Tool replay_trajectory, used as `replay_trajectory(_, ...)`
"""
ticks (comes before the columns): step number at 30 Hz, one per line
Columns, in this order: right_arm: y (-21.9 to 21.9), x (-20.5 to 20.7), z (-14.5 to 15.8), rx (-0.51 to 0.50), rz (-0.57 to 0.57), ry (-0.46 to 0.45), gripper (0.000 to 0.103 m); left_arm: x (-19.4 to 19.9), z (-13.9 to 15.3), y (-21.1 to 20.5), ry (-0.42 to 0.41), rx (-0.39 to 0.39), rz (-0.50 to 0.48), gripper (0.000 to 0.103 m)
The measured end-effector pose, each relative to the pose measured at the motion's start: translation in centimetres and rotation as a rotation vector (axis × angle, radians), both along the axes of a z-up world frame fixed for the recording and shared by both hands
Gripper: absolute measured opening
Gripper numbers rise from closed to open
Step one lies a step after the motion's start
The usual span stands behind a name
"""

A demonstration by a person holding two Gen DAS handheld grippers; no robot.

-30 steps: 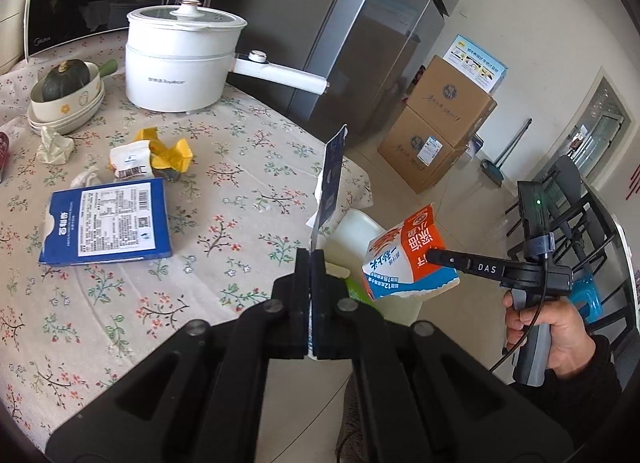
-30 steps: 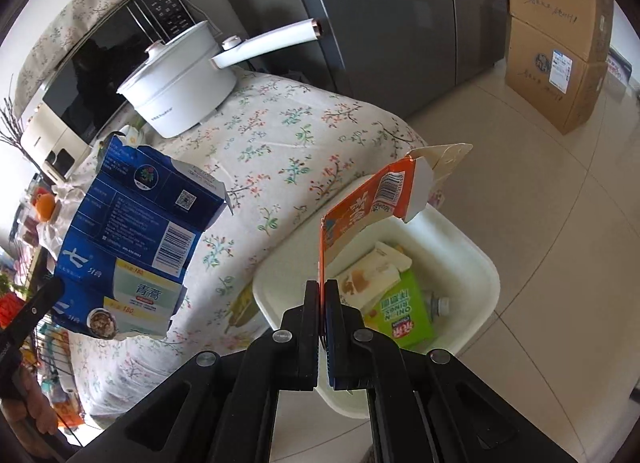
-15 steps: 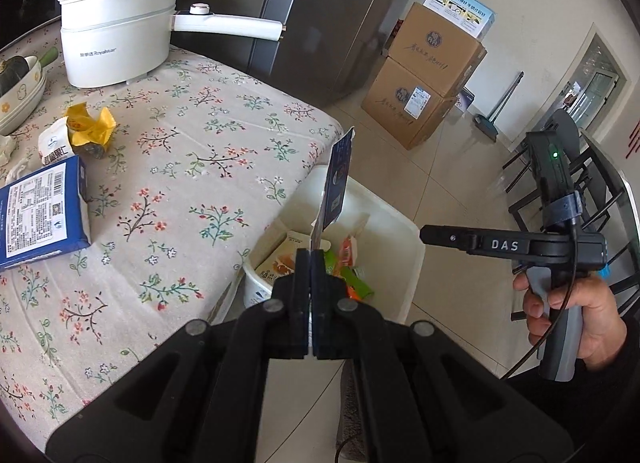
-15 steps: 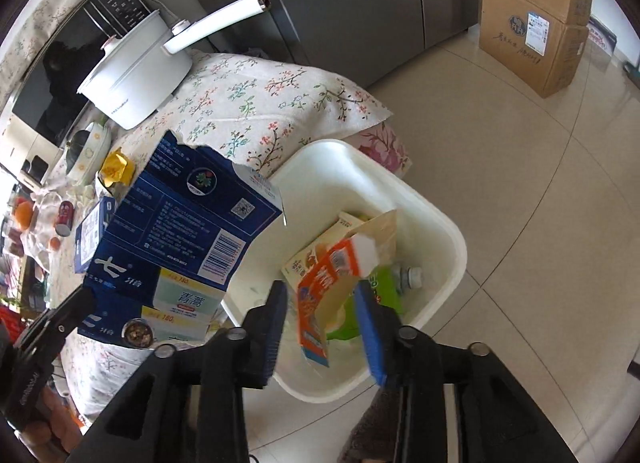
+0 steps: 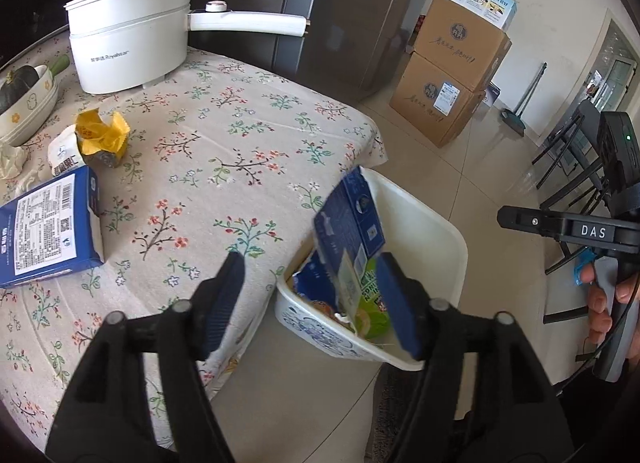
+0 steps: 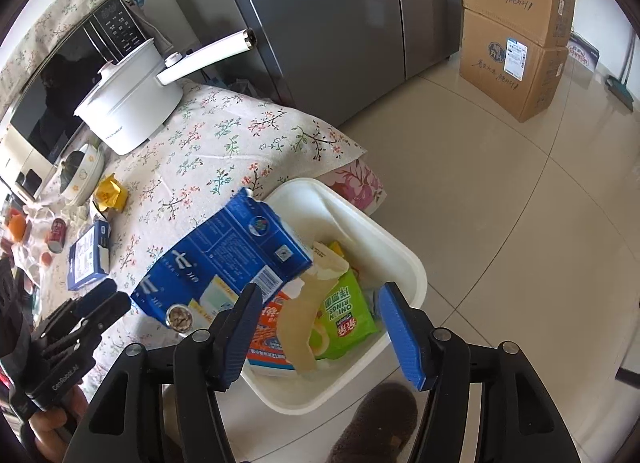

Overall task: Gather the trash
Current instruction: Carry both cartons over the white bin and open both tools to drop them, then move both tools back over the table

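Note:
A white bin (image 5: 420,231) (image 6: 360,219) stands on the floor against the table's edge. My left gripper (image 5: 310,299) hovers above it, its jaws opening. A blue carton (image 5: 350,219) (image 6: 224,263) tips into the bin between the pads, touching neither. My right gripper (image 6: 322,303) is over the bin too, with its jaws opening and nothing in them. Under it in the bin lie an orange carton (image 6: 272,335) and a green snack bag (image 6: 348,315). The right gripper (image 5: 520,219) shows at the right edge of the left wrist view.
On the floral tablecloth (image 5: 240,143) lie a blue box (image 5: 48,231), a yellow wrapper (image 5: 100,135), a white pot (image 5: 128,47) with a long handle, and a bowl (image 5: 28,107). Cardboard boxes (image 5: 452,75) stand by the grey fridge (image 5: 352,3). A slipper (image 6: 376,423) lies beside the bin.
Both grippers went from shut to open. The right one dropped the orange carton into the bin. The left one came over the bin and let go of the blue carton.

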State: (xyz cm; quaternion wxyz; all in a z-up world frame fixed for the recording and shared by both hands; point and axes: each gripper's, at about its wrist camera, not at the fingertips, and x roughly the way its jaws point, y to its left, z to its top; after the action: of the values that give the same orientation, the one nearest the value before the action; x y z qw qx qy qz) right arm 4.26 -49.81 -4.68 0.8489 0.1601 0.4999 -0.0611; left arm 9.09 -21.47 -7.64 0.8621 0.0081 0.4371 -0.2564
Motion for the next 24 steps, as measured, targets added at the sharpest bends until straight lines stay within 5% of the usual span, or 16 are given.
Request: replay_trajectory(24,8.6,3.8,2.5,-0.057,0.128,-0.074,0.073,1.5,3.2,13.5,-0.077,0.129,0.289,0.09)
